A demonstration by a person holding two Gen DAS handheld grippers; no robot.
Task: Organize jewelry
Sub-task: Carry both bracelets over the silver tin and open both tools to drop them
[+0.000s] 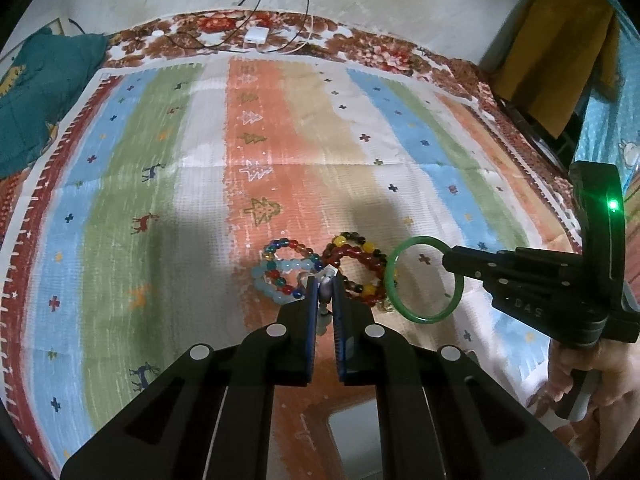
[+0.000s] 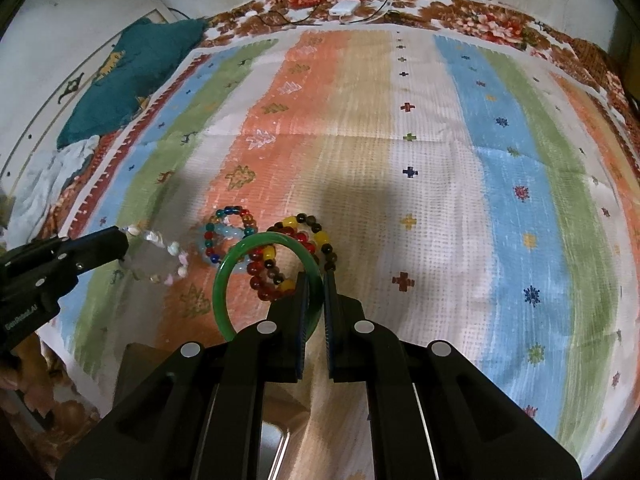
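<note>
Green bangle (image 2: pixel 228 280) clamped in right tool (image 2: pixel 316 280) | pale bracelet (image 2: pixel 160 256) clamped in left tool (image 1: pixel 325 280)

**Both grippers clamped, pitched steeply down**

Left gripper (image 1: pixel 326 280): fingers (image 1: pixel 308 312) pinched on a pale bead bracelet (image 2: pixel 160 258), which hangs off the tips. Right gripper (image 2: pixel 316 280): fingers (image 2: pixel 301 320) closed on the rim of a green bangle (image 2: pixel 226 280), ring held out to its left. Grippers sit side by side, tips near each other. Bare hand (image 1: pixel 576 376) wraps the right handle.
</note>
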